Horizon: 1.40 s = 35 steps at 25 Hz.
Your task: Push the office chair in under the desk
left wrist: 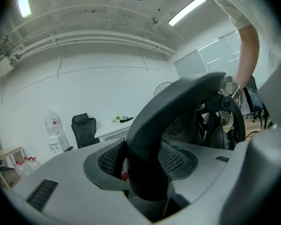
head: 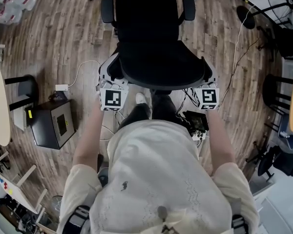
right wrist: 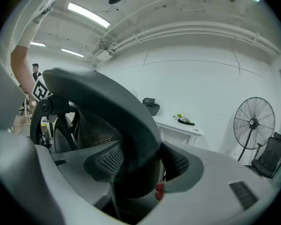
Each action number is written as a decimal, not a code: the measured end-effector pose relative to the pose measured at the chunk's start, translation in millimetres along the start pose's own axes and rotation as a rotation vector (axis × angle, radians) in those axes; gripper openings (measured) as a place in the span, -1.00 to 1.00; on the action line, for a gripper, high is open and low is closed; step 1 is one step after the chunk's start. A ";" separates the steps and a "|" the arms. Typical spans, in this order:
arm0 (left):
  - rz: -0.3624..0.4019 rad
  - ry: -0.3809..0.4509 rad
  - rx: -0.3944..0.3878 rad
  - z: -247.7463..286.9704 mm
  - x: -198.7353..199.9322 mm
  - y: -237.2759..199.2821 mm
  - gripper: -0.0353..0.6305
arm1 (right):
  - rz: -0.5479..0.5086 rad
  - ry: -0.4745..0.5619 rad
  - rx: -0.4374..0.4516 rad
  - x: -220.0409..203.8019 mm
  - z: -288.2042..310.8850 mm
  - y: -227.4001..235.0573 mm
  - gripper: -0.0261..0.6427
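The office chair (head: 158, 57) is standing on the wooden floor (head: 63, 38), out in the open middle of it, directly in front of the person. Its backrest is turned toward the person and its seat (head: 146, 18) and two armrests (head: 107, 8) are facing away.

The left hand-held gripper (head: 109, 74) is clamping the left end of the backrest's upper frame. In the left gripper view the dark curved frame is filling the gap of that hand-held gripper (left wrist: 145, 168), with the textured pads (left wrist: 110, 158) pressing on it from both sides. The right hand-held gripper (head: 209, 74) is gripping the right end of the same frame. In the right gripper view the frame is likewise sitting between the jaws of this hand-held gripper (right wrist: 140, 168), which are closing on it at a wide spread.

Both gripper views are looking past the backrest to a white desk (right wrist: 182, 125) against the far wall, well apart from the chair, with a small plant lying on its top. A second office chair (left wrist: 84, 128) is standing just beside that desk, and a pedestal fan (right wrist: 254, 123) is standing near its other end.

On the floor to the person's left, a black box-shaped unit (head: 53, 123) is sitting near a white power adapter (head: 62, 87) with its cable trailing toward the chair.
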State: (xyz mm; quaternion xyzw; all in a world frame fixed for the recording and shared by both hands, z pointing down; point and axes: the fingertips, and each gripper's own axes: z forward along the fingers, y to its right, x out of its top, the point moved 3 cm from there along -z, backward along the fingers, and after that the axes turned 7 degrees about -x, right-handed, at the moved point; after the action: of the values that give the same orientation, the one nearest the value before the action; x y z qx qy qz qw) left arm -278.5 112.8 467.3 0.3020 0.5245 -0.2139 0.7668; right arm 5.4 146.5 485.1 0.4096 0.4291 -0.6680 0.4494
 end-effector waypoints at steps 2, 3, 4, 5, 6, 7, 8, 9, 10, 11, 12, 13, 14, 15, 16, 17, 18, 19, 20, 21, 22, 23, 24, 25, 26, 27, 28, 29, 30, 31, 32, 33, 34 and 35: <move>0.002 -0.002 0.003 4.7 1.3 -2.6 -0.21 | 0.003 -0.001 0.002 0.8 4.3 2.8 -0.14; 0.002 -0.003 0.005 7.8 1.8 -4.3 -0.21 | 0.003 -0.001 0.002 1.5 7.1 4.5 -0.14; 0.002 -0.004 0.006 11.3 2.1 -6.0 -0.21 | 0.004 -0.001 0.003 2.1 10.2 6.5 -0.14; 0.002 -0.004 0.008 14.8 2.3 -7.6 -0.21 | 0.004 -0.001 0.004 2.6 13.4 8.5 -0.14; 0.002 -0.005 0.010 18.0 2.5 -9.3 -0.21 | 0.004 -0.002 0.006 3.0 16.8 10.5 -0.14; 0.003 -0.006 0.012 21.1 3.0 -11.4 -0.21 | 0.004 -0.003 0.007 3.5 20.5 12.5 -0.14; 0.003 -0.008 0.015 24.4 3.6 -13.6 -0.21 | 0.005 -0.004 0.009 4.1 24.3 14.5 -0.14; 0.003 -0.009 0.016 27.7 4.2 -16.0 -0.21 | 0.006 -0.004 0.010 4.8 28.1 16.4 -0.14; 0.003 -0.008 0.018 31.1 4.5 -18.3 -0.21 | 0.007 -0.003 0.011 5.3 31.7 18.2 -0.14; 0.003 -0.008 0.019 34.6 4.5 -20.6 -0.21 | 0.008 -0.003 0.011 5.7 35.2 19.9 -0.14; 0.003 -0.008 0.019 38.2 4.3 -23.2 -0.21 | 0.009 -0.002 0.010 6.3 38.8 21.2 -0.14; 0.003 -0.008 0.019 41.6 4.1 -25.9 -0.21 | 0.010 -0.001 0.010 7.0 42.7 22.4 -0.14; 0.004 -0.009 0.020 45.0 4.0 -28.5 -0.21 | 0.011 -0.001 0.009 7.6 46.7 23.6 -0.14; 0.005 -0.010 0.021 48.4 4.1 -30.7 -0.22 | 0.012 -0.001 0.010 8.1 50.5 25.2 -0.14; 0.005 -0.011 0.022 51.9 4.5 -32.6 -0.22 | 0.012 -0.001 0.011 8.7 53.9 27.2 -0.14; 0.005 -0.012 0.023 55.3 5.3 -34.1 -0.22 | 0.012 -0.001 0.012 9.5 56.7 29.2 -0.14; 0.005 -0.013 0.024 58.1 6.1 -35.7 -0.23 | 0.013 -0.001 0.013 10.4 59.2 30.9 -0.14; 0.005 -0.014 0.025 60.3 6.6 -37.5 -0.23 | 0.013 -0.001 0.013 11.3 61.6 31.9 -0.14; 0.006 -0.014 0.025 62.2 6.7 -39.1 -0.23 | 0.013 -0.001 0.013 11.9 63.9 32.7 -0.14; 0.007 -0.015 0.025 64.5 6.6 -40.5 -0.23 | 0.013 0.000 0.012 12.0 66.3 33.9 -0.14; 0.007 -0.014 0.025 67.4 6.7 -41.5 -0.23 | 0.012 0.001 0.011 11.9 69.0 35.7 -0.14; 0.005 -0.014 0.024 70.9 7.1 -42.4 -0.24 | 0.011 0.002 0.011 11.8 71.8 38.0 -0.14; 0.004 -0.015 0.024 74.2 7.7 -43.3 -0.24 | 0.011 0.001 0.012 11.8 74.7 40.6 -0.14; 0.003 -0.016 0.023 77.2 8.2 -44.2 -0.24 | 0.011 0.000 0.014 11.9 77.3 42.8 -0.14; 0.002 -0.018 0.023 79.6 8.6 -44.9 -0.24 | 0.012 0.000 0.015 11.9 79.5 44.6 -0.14; 0.002 -0.019 0.023 81.6 8.7 -45.4 -0.24 | 0.012 -0.001 0.015 11.8 81.1 46.1 -0.15; 0.002 -0.020 0.023 83.3 8.7 -46.0 -0.24 | 0.010 -0.001 0.014 11.7 82.6 47.2 -0.15; 0.001 -0.021 0.024 85.0 8.6 -46.9 -0.24 | 0.009 -0.001 0.013 11.9 84.3 48.0 -0.15; 0.001 -0.021 0.024 86.7 8.5 -48.2 -0.24 | 0.008 0.000 0.013 12.2 86.3 48.7 -0.15; 0.001 -0.022 0.025 88.6 8.7 -49.5 -0.24 | 0.008 0.000 0.015 12.5 88.6 49.6 -0.15; 0.002 -0.023 0.026 90.8 8.9 -50.5 -0.24 | 0.009 0.000 0.016 12.7 90.8 50.8 -0.14; 0.003 -0.023 0.026 93.3 9.2 -51.1 -0.24 | 0.009 0.000 0.017 12.6 92.8 52.6 -0.15; 0.003 -0.024 0.026 95.9 9.7 -51.5 -0.24 | 0.010 -0.001 0.016 12.6 94.5 54.6 -0.15; 0.001 -0.025 0.026 98.5 10.3 -52.0 -0.24 | 0.010 -0.001 0.014 12.8 96.1 56.6 -0.15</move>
State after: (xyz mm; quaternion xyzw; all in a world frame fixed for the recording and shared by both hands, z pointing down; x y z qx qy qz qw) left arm -241.8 7.2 471.6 0.3096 0.5119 -0.2239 0.7694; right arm 40.4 40.0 490.1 0.4146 0.4220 -0.6689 0.4501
